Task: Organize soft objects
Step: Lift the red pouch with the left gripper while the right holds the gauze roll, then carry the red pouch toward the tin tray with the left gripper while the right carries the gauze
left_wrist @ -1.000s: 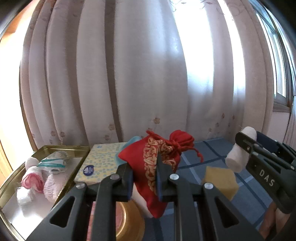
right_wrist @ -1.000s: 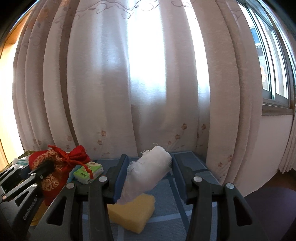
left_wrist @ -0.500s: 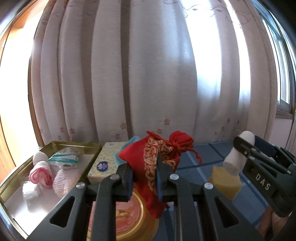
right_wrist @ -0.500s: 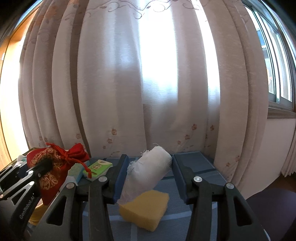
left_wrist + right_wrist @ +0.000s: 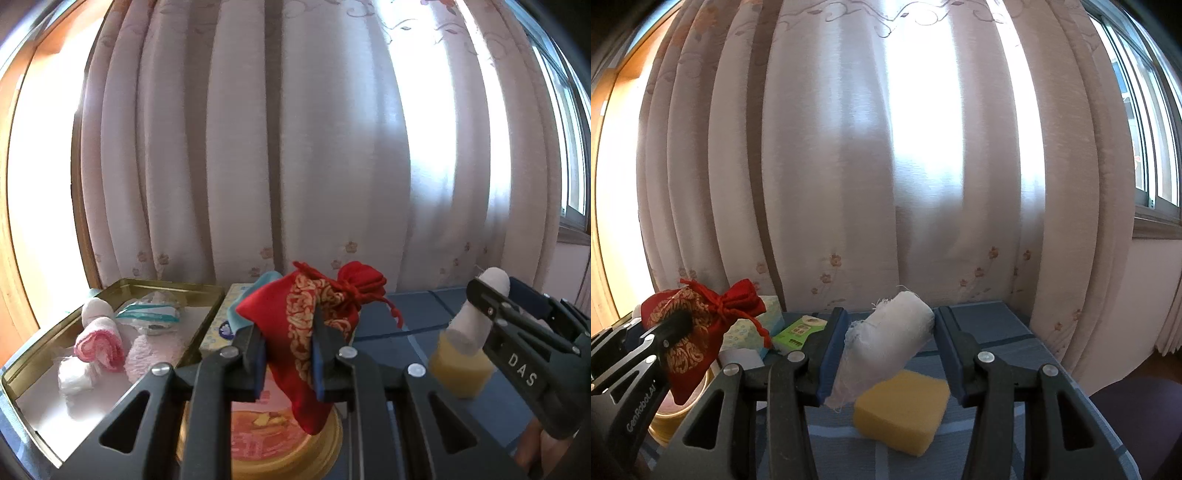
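Fingers of both grippers are closed on soft things, held clear above the table [image 5: 997, 332].

Left gripper [image 5: 288, 354] has its fingers nearly together, pinching the red pouch [image 5: 314, 321] by its body so the tied neck stands up and the bottom hangs over a round gold tin [image 5: 280, 439]. Right gripper [image 5: 886, 347] stands about half open, its fingers pressed on either side of a white gauze roll [image 5: 886, 339], tilted, above the yellow sponge [image 5: 905, 410] that lies on the blue table. At the left an open gold tray [image 5: 155, 286] already holds a pink rolled towel [image 5: 101, 341] and other soft bits, so it is likely where both are meant to go.
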### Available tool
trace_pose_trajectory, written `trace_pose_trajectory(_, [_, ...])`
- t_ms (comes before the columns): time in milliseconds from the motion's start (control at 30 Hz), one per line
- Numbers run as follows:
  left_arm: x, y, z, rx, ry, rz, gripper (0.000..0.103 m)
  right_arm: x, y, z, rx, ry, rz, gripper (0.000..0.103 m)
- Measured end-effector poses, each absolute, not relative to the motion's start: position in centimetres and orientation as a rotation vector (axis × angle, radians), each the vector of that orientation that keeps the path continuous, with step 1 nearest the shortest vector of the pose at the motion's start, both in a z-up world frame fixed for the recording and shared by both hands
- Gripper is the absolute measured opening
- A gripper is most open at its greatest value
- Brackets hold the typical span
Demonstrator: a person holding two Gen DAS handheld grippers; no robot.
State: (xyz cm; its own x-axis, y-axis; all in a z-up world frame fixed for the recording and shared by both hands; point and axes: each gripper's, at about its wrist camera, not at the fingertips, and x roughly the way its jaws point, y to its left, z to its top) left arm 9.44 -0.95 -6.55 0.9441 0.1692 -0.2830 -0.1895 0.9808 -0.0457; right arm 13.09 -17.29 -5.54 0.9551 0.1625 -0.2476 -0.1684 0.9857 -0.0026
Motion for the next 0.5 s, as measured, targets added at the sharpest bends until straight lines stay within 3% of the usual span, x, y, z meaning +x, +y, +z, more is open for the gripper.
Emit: trace_pose_trajectory(500, [8.7, 0.7, -6.7, -0.093, 0.283, 0.229, 0.017, 12.8, -16.2, -5.6, -0.029, 0.248, 0.193, 0.051])
